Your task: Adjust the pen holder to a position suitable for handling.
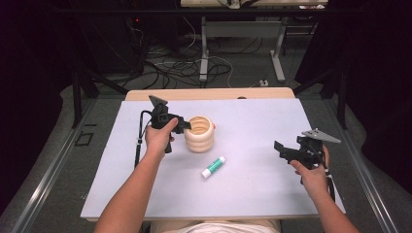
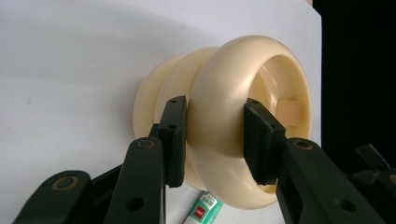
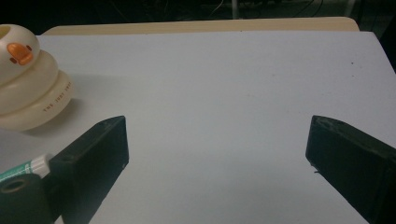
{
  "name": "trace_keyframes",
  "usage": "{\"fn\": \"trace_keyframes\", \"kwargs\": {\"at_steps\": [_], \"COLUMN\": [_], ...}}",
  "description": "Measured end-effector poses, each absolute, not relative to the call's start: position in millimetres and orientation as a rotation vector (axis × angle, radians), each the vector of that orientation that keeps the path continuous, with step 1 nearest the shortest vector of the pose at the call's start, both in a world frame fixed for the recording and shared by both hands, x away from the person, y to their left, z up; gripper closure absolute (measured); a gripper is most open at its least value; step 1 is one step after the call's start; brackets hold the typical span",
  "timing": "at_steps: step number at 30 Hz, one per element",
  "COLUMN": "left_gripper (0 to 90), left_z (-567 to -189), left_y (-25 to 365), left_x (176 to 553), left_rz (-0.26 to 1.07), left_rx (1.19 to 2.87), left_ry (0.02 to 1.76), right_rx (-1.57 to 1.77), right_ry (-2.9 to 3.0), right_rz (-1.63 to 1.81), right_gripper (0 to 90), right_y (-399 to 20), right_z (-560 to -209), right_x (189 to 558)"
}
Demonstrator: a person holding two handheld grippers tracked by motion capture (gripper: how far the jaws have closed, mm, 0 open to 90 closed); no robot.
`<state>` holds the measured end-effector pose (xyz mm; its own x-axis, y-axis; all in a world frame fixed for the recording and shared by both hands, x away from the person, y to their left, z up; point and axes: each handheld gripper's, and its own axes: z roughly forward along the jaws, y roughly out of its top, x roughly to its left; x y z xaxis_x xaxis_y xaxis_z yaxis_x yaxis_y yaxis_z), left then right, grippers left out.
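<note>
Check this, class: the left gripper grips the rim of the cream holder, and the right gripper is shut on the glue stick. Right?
Not quite. The right gripper is open and holds nothing, as the right gripper view shows; the glue stick lies on the table. The left gripper does grip the cream holder.

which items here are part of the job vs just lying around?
In play:
- cream ribbed holder, rim clamped by the left gripper

Lying about:
- glue stick, on the white mat, untouched
- right gripper, open, nothing between its jaws
</note>
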<state>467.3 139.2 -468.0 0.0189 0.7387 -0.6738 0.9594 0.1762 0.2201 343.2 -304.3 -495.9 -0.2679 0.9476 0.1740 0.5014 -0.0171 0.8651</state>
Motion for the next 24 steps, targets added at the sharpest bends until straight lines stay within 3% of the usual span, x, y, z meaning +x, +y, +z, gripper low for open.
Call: {"fn": "trace_keyframes", "kwargs": {"at_steps": [24], "left_gripper": [63.5], "left_z": [-483], "left_y": [124], "left_x": [468], "left_rz": [-0.418], "left_rx": [1.662], "left_ry": [1.775], "right_rx": [1.498], "right_ry": [1.778], "right_rz": [1.238], "right_gripper": [5.5], "right_y": [-303], "right_z": [-498], "right_x": [344]}}
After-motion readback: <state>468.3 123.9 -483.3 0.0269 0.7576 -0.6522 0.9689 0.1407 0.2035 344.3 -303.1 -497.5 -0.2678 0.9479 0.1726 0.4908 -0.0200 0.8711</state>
